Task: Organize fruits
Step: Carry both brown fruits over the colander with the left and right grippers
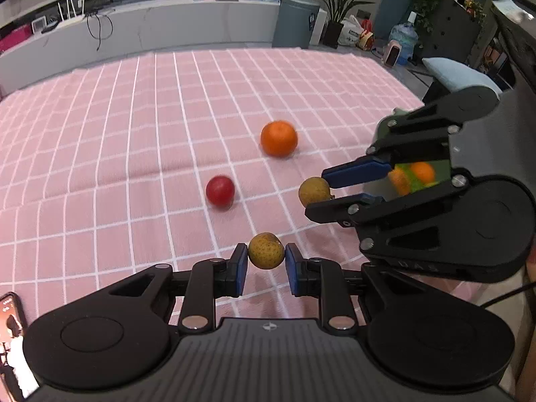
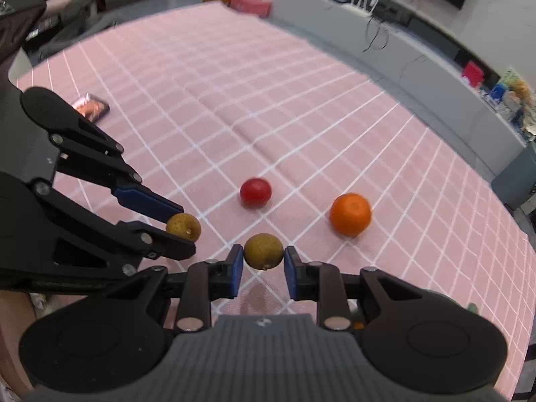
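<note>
My left gripper (image 1: 266, 263) is shut on a small yellow-brown fruit (image 1: 266, 250), held just above the pink checked cloth (image 1: 134, 134). My right gripper (image 2: 263, 264) is shut on a second yellow-brown fruit (image 2: 263, 251). Each gripper shows in the other's view: the right one (image 1: 321, 191) with its fruit (image 1: 314, 191), the left one (image 2: 182, 231) with its fruit (image 2: 184, 226). A red tomato-like fruit (image 1: 220, 191) (image 2: 255, 192) and an orange (image 1: 278, 138) (image 2: 350, 213) lie on the cloth beyond both grippers.
A phone (image 1: 11, 341) (image 2: 91, 107) lies on the cloth near the left side. A grey low wall (image 1: 167, 30) runs along the cloth's far edge. A bin (image 1: 294, 21), plants and bags stand beyond the far right corner.
</note>
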`<action>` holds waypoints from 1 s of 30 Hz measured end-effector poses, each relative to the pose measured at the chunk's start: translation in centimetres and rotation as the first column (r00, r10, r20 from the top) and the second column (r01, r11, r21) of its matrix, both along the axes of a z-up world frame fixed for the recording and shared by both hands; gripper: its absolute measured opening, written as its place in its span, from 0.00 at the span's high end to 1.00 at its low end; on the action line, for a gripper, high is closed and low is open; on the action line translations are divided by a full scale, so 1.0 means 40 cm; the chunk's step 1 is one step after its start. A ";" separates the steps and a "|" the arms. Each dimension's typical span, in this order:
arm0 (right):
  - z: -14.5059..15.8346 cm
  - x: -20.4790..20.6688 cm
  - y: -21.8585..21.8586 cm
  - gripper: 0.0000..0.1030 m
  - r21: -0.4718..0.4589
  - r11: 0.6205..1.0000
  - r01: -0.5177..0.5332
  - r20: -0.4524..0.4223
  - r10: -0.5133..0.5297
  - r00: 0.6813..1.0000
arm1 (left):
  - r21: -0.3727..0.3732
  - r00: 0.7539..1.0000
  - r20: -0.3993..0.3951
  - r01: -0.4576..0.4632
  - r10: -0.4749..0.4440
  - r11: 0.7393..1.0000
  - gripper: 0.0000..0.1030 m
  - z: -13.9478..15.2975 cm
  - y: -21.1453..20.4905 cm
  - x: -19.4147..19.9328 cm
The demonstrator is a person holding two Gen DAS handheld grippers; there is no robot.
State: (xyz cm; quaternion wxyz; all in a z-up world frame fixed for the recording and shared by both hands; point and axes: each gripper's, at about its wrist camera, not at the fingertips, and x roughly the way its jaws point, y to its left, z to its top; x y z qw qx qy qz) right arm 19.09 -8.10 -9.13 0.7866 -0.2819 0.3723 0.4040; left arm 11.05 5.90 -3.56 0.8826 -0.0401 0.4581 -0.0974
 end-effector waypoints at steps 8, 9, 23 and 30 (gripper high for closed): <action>0.082 -0.055 -0.113 0.79 0.142 0.985 0.098 0.046 -0.106 0.993 | 0.053 0.998 0.060 0.024 -0.027 0.998 0.74 0.071 -0.066 -0.010; 0.089 -0.058 -0.130 0.79 0.157 0.981 0.113 0.048 -0.122 0.991 | 0.058 0.997 0.068 0.029 -0.033 0.998 0.74 0.078 -0.078 -0.009; 0.111 -0.064 -0.414 0.79 0.284 0.899 0.334 0.016 -0.352 0.936 | 0.063 0.983 0.108 0.143 -0.149 0.988 0.74 0.121 -0.256 0.034; 0.065 -0.031 -0.476 0.79 0.285 0.872 0.397 -0.008 -0.412 0.911 | 0.042 0.976 0.093 0.194 -0.197 0.980 0.74 0.096 -0.328 0.087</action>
